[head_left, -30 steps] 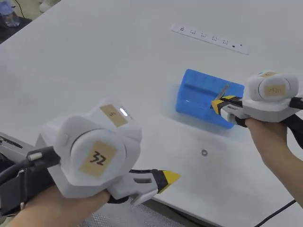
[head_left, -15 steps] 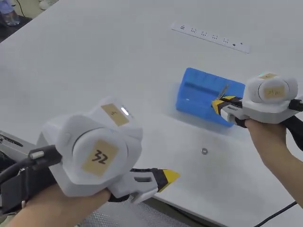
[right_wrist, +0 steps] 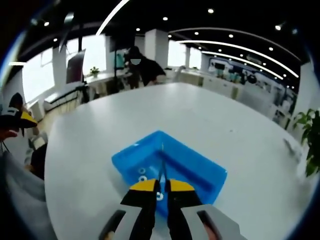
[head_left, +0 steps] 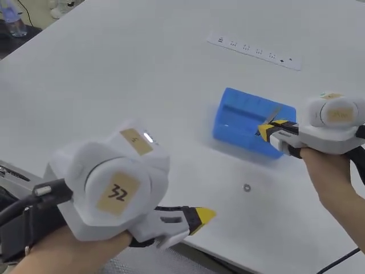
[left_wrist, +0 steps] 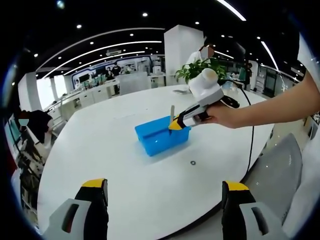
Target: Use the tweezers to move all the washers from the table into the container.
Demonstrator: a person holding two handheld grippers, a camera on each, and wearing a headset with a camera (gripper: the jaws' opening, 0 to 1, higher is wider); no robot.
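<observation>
right gripper [head_left: 271,131] with its yellow-tipped fingers [right_wrist: 145,186] pressed nearly together on a pair of thin metal tweezers [right_wrist: 162,167], which jut straight ahead of the fingers and over the inside of the blue container [head_left: 245,117]. whether the tweezer tips carry anything cannot be told. several washers [right_wrist: 142,175] lie on the container floor, just ahead of and to the left of the fingers in the right gripper view.

one washer [head_left: 246,188] lies alone on the white desk [head_left: 142,74], short of the container's near wall and apart from it, in open desk between the two pairs of fingers.

the left gripper [head_left: 199,217] is held low and near, its fingers spread wide with nothing between them. the desk's near edge runs just below them. a tan sticker [head_left: 118,193] on its white body reads "32". a smaller sticker above it carries a mark too small to read, and the stickers on the right gripper are blurred.

beyond the container, well ahead of both pairs of fingers, a white power strip [head_left: 254,51] lies flat, its printing too small to read. around it the desk is broad and bare. a dark cable [head_left: 336,260] crosses the desk's near corner, behind the right gripper's fingers.
</observation>
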